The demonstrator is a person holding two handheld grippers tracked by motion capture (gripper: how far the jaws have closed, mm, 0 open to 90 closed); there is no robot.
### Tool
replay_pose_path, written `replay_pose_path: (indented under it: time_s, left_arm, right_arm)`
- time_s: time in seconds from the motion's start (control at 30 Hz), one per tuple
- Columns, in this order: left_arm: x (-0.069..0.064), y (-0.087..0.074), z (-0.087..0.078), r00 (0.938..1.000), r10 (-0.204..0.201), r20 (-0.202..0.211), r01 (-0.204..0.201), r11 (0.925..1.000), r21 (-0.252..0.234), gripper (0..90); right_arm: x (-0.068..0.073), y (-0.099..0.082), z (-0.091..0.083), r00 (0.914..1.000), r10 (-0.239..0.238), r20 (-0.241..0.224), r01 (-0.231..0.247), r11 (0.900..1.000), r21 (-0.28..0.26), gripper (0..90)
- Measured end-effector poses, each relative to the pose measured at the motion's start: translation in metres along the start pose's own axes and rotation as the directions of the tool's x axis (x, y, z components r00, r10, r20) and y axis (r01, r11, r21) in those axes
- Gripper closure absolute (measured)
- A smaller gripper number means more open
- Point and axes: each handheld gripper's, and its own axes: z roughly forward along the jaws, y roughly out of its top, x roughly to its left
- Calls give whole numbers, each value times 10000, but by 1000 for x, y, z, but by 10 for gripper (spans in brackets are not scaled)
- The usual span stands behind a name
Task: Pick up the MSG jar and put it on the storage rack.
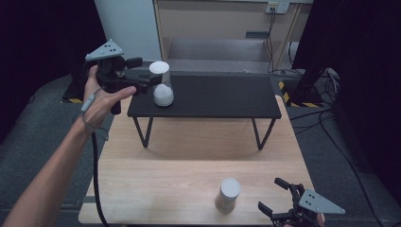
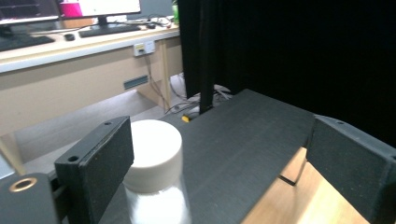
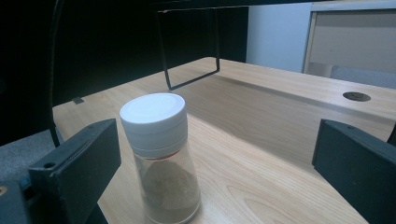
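A clear jar with a white lid and white powder (image 1: pixel 162 89) stands at the left end of a low black shelf (image 1: pixel 222 97). A person's left hand holds my left gripper (image 1: pixel 144 73) level beside it, jaws open. In the left gripper view the jar (image 2: pixel 154 154) stands just inside the left jaw, on the black shelf (image 2: pixel 261 116), and my left gripper (image 2: pixel 219 135) gapes wide. A second jar (image 1: pixel 228 193) stands on the wooden table near its front edge. My right gripper (image 1: pixel 273 195) is open just right of it. The right gripper view shows brown powder in this jar (image 3: pixel 161 158), between the open jaws of my right gripper (image 3: pixel 217 135).
The black shelf stands on thin metal legs (image 1: pixel 143 132) on the light wooden table (image 1: pixel 189 161). Behind the table are a beige desk (image 1: pixel 213 21) and cables on the floor (image 1: pixel 321 113). Dark curtains flank both sides.
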Motion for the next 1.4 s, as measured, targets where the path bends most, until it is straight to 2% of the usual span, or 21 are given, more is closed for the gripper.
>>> replay_pose_path:
  time_s: [0.27, 0.4, 0.53, 0.7, 0.9, 1.2, 1.4]
  left_arm:
    - [-5, -29, -24, 9974, 99, 711, -67, 9990, -450, 62]
    - [-7, -45, -32, 9945, 149, 1041, -76, 9975, -702, 63]
    - [-9, -59, -36, 9917, 326, 1242, -239, 9972, -709, 63]
    - [-12, -80, -37, 9878, 318, 1521, -214, 9974, -694, 63]
    - [-18, -103, -36, 9828, 586, 1751, -495, 9972, -555, 63]
    - [-30, -141, -28, 9789, 288, 2023, -193, 9986, -484, 60]
    - [-33, -161, -24, 9803, 111, 1973, -55, 9996, -286, 59]
  right_arm:
    - [0, 0, 1, 10000, 16, 3, -16, 10000, 25, 15]
    - [0, 0, 1, 10000, -3, 20, 3, 10000, 34, 15]
    - [0, 1, 1, 10000, -19, 25, 18, 10000, 37, 15]
    - [0, 0, 1, 10000, -11, 17, 11, 10000, 24, 15]
    - [1, 1, 1, 10000, -20, 35, 20, 10000, 37, 16]
    - [1, 1, 1, 10000, -21, 39, 21, 10000, 36, 16]
    - [1, 1, 1, 10000, -22, 21, 21, 10000, 62, 16]
